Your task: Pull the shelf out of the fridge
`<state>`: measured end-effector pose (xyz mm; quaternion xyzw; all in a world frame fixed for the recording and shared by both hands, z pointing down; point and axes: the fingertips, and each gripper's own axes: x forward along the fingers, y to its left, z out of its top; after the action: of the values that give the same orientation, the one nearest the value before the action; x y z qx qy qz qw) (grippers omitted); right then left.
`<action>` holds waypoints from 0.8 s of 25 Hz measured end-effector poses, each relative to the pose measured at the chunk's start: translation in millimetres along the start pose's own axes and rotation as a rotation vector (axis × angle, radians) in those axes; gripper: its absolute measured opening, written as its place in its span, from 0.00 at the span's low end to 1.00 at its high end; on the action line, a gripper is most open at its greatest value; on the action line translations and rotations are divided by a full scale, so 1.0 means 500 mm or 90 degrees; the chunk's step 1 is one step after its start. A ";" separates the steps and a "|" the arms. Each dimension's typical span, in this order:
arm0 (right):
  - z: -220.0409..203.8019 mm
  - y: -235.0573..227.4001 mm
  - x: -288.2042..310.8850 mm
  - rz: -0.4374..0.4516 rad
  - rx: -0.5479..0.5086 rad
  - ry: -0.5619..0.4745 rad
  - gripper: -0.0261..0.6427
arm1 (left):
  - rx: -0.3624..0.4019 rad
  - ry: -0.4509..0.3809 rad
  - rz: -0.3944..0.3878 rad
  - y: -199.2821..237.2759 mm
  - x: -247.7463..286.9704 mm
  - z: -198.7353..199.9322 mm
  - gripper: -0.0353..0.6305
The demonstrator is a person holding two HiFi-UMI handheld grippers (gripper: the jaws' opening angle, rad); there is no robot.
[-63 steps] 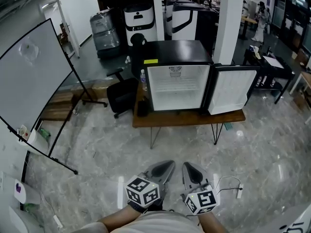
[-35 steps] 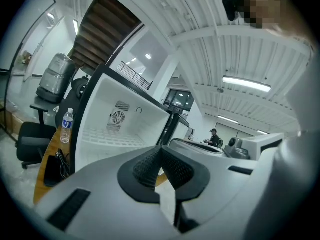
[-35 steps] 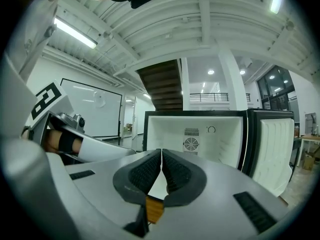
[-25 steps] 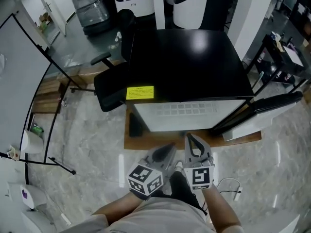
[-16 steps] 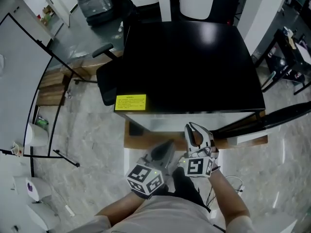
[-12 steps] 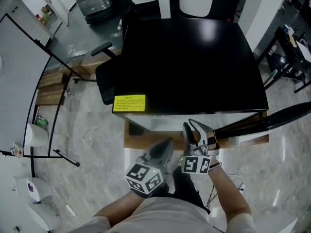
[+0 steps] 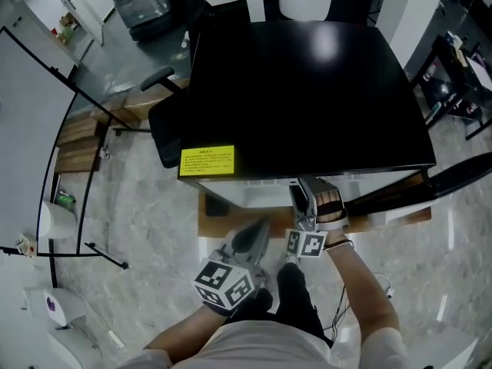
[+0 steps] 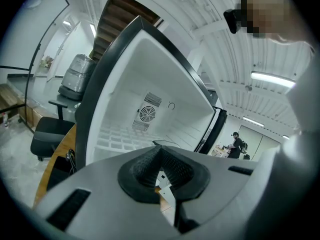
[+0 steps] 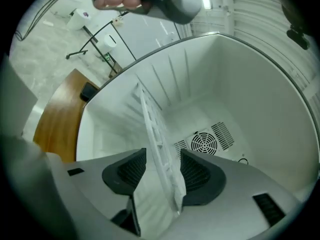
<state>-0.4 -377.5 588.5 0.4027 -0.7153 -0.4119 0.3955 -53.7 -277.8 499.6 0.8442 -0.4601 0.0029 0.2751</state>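
White shelf [image 9: 152, 129] between opening jaws of right gripper [image 9: 163, 158], not clamped, left gripper [image 8: 161, 156] clenched, empty

The right tool [image 7: 314, 194] reaches forward on an outstretched forearm, jaws opening, with the shelf [image 9: 152, 129] edge between them. The left tool [image 7: 254, 233] sits nearer the body, jaws together.

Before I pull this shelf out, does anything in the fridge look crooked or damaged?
Nothing stands out. The shelf looks intact and seated in the fridge, its front edge between the right gripper's opening jaws, which are not yet clamped on it.
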 end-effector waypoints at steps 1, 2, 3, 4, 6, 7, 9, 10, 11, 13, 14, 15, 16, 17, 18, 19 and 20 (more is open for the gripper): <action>-0.002 -0.002 0.009 -0.007 -0.015 0.002 0.32 | -0.001 0.001 0.001 0.004 -0.003 -0.003 0.06; -0.003 -0.004 0.018 -0.014 -0.028 0.004 0.32 | -0.002 0.003 0.002 0.007 -0.005 -0.005 0.06; -0.007 -0.003 0.029 -0.016 -0.039 0.009 0.33 | -0.003 0.004 0.003 0.009 -0.007 -0.007 0.06; -0.013 0.001 0.040 -0.014 -0.048 0.016 0.33 | -0.004 0.006 0.003 0.012 -0.008 -0.009 0.06; -0.024 0.005 0.060 -0.013 -0.067 0.028 0.33 | -0.008 0.008 0.003 0.015 -0.009 -0.013 0.06; -0.026 0.002 0.068 -0.016 -0.076 0.031 0.33 | -0.009 0.009 0.003 0.015 -0.010 -0.015 0.06; -0.028 -0.005 0.081 -0.028 -0.092 0.032 0.33 | -0.012 0.011 0.003 0.017 -0.010 -0.019 0.06; -0.030 -0.006 0.088 -0.031 -0.097 0.034 0.33 | -0.013 0.012 0.003 0.018 -0.011 -0.019 0.06; -0.032 -0.007 0.093 -0.032 -0.101 0.036 0.33 | -0.014 0.012 0.003 0.019 -0.011 -0.020 0.06; -0.034 -0.012 0.102 -0.042 -0.108 0.040 0.33 | -0.015 0.012 0.003 0.020 -0.010 -0.020 0.06; -0.035 -0.015 0.103 -0.050 -0.113 0.042 0.33 | -0.016 0.012 0.003 0.020 -0.009 -0.020 0.06; -0.036 -0.017 0.104 -0.058 -0.119 0.044 0.32 | -0.016 0.012 0.003 0.020 -0.008 -0.021 0.06; -0.036 -0.019 0.103 -0.064 -0.124 0.046 0.32 | -0.016 0.013 0.003 0.021 -0.008 -0.021 0.06; -0.036 -0.022 0.103 -0.070 -0.127 0.047 0.29 | -0.016 0.014 0.003 0.021 -0.008 -0.021 0.06; -0.035 -0.025 0.103 -0.075 -0.130 0.049 0.20 | -0.017 0.014 0.002 0.020 -0.007 -0.022 0.06; -0.034 -0.027 0.103 -0.078 -0.134 0.050 0.14 | -0.017 0.015 0.002 0.019 -0.007 -0.022 0.06; -0.034 -0.027 0.102 -0.080 -0.138 0.051 0.13 | -0.018 0.015 0.001 0.019 -0.007 -0.022 0.06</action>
<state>-0.5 -432.7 594.1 0.4174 -0.6236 -0.4946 0.4385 -60.1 -273.9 512.5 0.8398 -0.4574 0.0064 0.2924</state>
